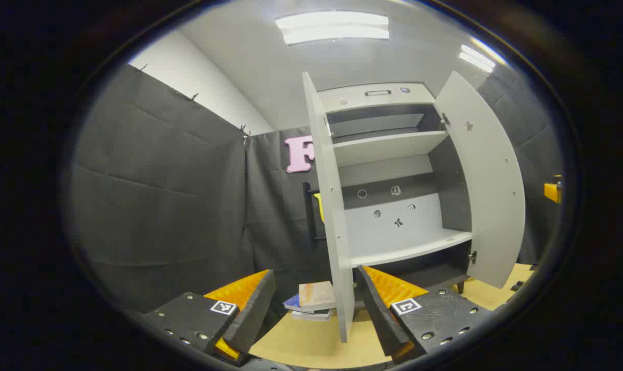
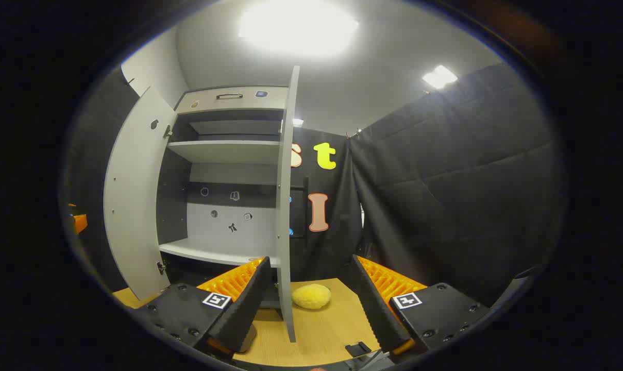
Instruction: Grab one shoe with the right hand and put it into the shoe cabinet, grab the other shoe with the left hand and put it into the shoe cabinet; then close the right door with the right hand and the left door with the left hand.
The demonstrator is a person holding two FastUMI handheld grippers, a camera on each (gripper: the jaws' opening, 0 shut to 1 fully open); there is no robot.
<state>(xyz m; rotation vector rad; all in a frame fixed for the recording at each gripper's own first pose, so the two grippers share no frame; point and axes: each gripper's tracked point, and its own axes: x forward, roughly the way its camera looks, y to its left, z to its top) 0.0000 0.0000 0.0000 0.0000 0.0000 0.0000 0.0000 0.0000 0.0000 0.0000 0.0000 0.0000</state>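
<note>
The white shoe cabinet (image 1: 393, 149) stands ahead with both doors swung open. In the left gripper view its left door (image 1: 332, 216) is edge-on right in front, and its right door (image 1: 489, 180) hangs wide. My left gripper (image 1: 315, 270) is open and holds nothing; the left door's lower edge stands beyond the gap between its fingers. In the right gripper view the cabinet (image 2: 223, 149) is at the left, with its right door (image 2: 285, 206) edge-on. My right gripper (image 2: 310, 259) is open and holds nothing, a short way back from that door's edge.
A small stack of books (image 1: 314, 301) lies on the wooden table (image 1: 301, 345) by the left door's foot. A yellow fluffy lump (image 2: 311, 296) sits on the table (image 2: 337, 324) beside the right door. Black cloth walls close in on both sides.
</note>
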